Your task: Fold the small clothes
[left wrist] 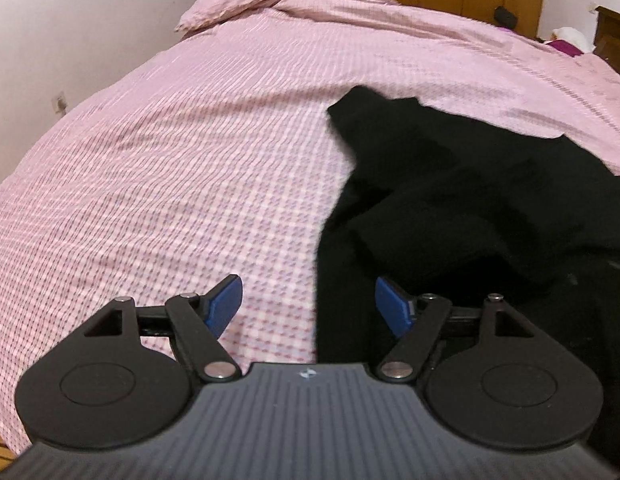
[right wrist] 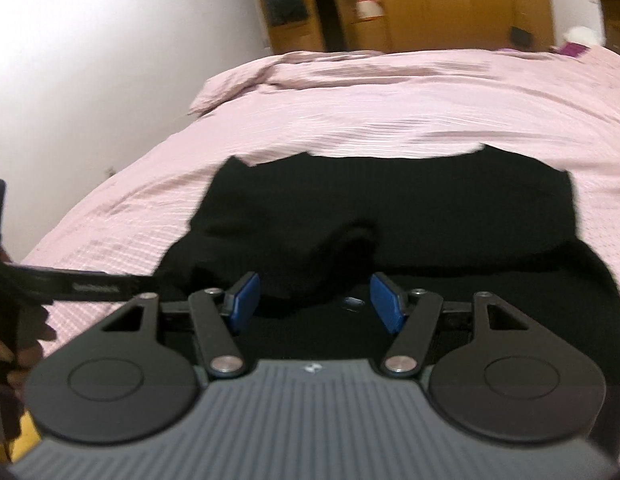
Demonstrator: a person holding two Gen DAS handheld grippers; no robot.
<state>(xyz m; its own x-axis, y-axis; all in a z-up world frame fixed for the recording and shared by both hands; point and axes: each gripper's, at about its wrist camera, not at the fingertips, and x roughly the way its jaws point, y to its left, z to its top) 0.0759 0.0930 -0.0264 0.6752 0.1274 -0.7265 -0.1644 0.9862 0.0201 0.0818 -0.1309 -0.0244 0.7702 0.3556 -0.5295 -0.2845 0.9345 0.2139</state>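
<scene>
Black top point(right wrist: 390, 216) lies partly bunched on the bed point(left wrist: 169, 180), prob for folding. Left gripper point(left wrist: 307, 304) straddles its edge, right gripper point(right wrist: 316, 300) over its middle; both jaws apart, empty.

A black, soft knit garment point(left wrist: 470, 200) point(right wrist: 390, 216) lies on the bed, partly folded: one thick layer is doubled over the flat lower part, its edge bunched and uneven. A narrow end sticks out toward the far side. Fabric detail is lost in the dark.
</scene>
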